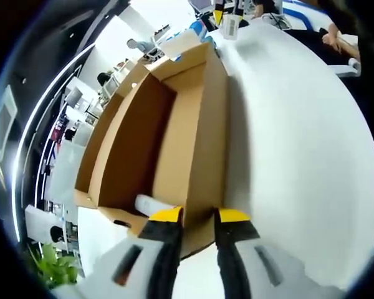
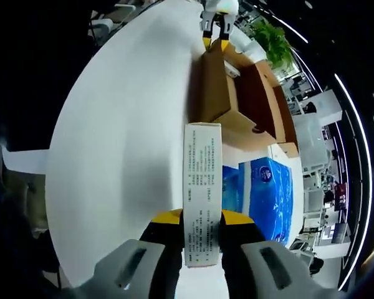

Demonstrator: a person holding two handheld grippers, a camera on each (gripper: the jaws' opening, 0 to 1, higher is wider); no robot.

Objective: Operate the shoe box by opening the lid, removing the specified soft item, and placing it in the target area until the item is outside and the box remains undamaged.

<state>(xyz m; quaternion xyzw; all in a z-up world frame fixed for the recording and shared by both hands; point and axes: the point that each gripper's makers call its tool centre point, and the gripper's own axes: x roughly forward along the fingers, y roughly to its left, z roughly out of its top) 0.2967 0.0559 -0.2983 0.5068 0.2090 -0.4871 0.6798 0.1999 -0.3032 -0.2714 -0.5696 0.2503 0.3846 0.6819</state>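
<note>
The open brown cardboard shoe box (image 1: 168, 137) lies on the white round table (image 1: 299, 143). In the left gripper view, the left hand-held gripper (image 1: 199, 216) with yellow-tipped black jaws stands at the near end wall of the box, one jaw on each side of the wall, so it seems to grip this edge. Just beside its left jaw, a small white roll-shaped item (image 1: 151, 203) lies inside the box, on the bottom.

In the right gripper view, the right hand-held gripper (image 2: 201, 218) is closed on a long white flat carton with printed text (image 2: 202, 187), which stands up between its jaws. Beyond it is the shoe box (image 2: 237, 93), and the left hand-held gripper (image 2: 213, 38) is at its far end. A blue and white plastic package (image 2: 262, 193) lies on the table (image 2: 124, 124) beside the right hand-held gripper.
</note>
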